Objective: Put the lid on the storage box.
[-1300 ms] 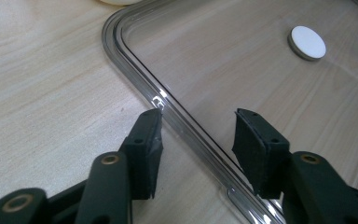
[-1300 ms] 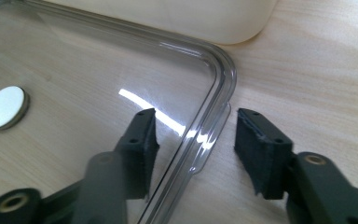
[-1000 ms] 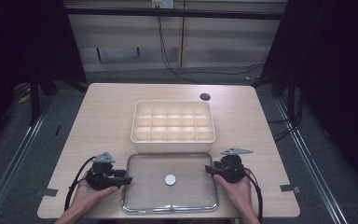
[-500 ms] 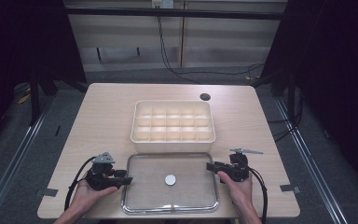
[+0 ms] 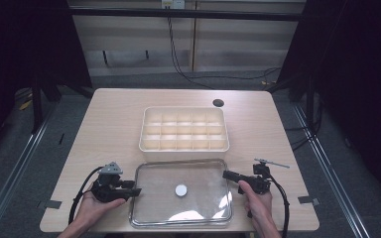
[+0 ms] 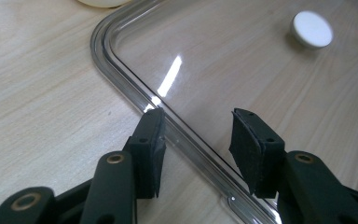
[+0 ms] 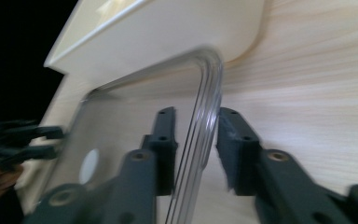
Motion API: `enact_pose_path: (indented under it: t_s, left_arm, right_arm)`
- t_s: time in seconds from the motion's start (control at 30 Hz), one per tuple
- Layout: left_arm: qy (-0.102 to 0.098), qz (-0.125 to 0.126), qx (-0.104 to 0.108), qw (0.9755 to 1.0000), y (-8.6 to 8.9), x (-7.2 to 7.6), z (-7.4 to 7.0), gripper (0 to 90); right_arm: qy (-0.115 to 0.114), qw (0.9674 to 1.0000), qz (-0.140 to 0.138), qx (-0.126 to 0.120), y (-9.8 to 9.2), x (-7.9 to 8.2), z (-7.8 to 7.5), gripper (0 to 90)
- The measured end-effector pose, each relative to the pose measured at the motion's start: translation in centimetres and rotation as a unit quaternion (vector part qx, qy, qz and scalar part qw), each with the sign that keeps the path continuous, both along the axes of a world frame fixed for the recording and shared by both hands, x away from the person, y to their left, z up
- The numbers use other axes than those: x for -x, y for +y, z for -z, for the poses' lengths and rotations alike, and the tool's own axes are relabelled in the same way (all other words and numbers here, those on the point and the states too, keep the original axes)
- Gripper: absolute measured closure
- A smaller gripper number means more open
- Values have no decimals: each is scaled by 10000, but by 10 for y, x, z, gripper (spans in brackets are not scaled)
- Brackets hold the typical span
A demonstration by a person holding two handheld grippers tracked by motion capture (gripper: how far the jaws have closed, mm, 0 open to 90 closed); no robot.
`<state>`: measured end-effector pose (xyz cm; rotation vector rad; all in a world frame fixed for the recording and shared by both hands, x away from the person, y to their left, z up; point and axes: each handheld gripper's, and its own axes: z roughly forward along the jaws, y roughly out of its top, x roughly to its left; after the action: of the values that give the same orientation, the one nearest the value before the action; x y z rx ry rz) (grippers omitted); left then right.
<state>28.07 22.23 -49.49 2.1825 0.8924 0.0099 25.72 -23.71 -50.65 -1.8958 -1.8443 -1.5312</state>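
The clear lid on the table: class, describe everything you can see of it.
The clear lid is a rectangular sheet of transparent plastic with rounded corners and a ridged rim. A small white round knob sits at its centre. It lies flat on the wooden table, just in front of the cream compartment box. The left gripper straddles its left rim with jaws apart; the right gripper, whose jaws have just been closing, brackets its right rim.

Overhead light keeps the pale surface (image 5: 119,124) bright against black surroundings; white glare streaks the clear lid (image 6: 242,70), and the right gripper view is motion-blurred, the others sharp
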Motion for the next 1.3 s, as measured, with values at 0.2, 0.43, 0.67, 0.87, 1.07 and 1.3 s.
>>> enact_pose_path:
  t_s: [0.2,0.43,0.67,0.87,1.07,1.3]
  left_arm:
    - [8,-23,22,10000,0,-1,0,547]
    - [16,-23,44,10000,1,-2,0,539]
    - [88,-96,147,9998,3,-7,2,535]
    - [98,-139,174,9997,4,-9,2,497]
    - [111,-237,166,9995,7,-10,1,401]
    - [191,-263,261,9991,8,-11,2,345]
  right_arm:
    - [-81,9997,-178,146,3,0,-4,682]
    - [-179,9981,-575,148,5,-1,-6,646]
    - [-102,9978,-640,120,9,-6,-4,627]
    - [-220,9975,-658,-115,6,-3,-8,700]
    - [-387,9965,-710,-215,7,-1,-12,729]
    - [-493,9961,-698,-243,8,1,-15,737]
